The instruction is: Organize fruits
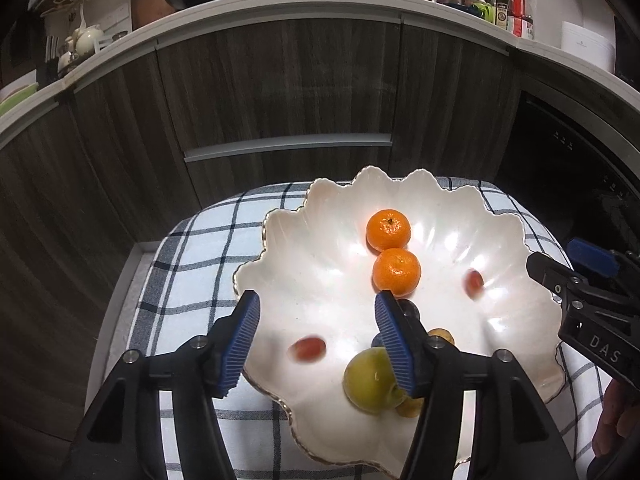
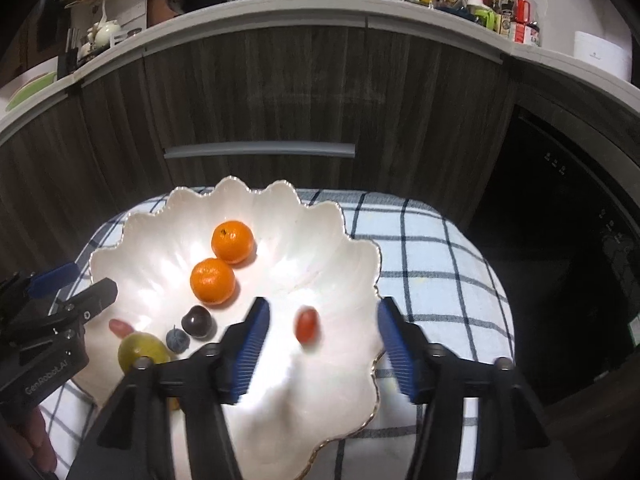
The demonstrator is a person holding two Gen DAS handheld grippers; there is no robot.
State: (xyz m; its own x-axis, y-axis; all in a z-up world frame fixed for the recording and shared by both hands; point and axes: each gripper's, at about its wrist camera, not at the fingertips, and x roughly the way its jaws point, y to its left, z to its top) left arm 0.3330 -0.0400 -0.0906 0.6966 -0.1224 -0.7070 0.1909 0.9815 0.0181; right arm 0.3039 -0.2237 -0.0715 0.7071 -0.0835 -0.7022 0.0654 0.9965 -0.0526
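Evidently near completion: fruit gathered in the scalloped dish.

Both the left gripper and right gripper hover with jaws apart, nothing between the pads. One red grape tomato and another appear blurred, judged just dropped into the white scalloped dish. Two mandarins lie toward its far rim; a green plum, a dark plum and a blueberry lie toward the near rim. No fruit shows on the checked cloth.

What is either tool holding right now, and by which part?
Nothing. Left tool and right tool are both open over the white bowl; a blurred red grape lies loose between each pair of pads, ungripped.
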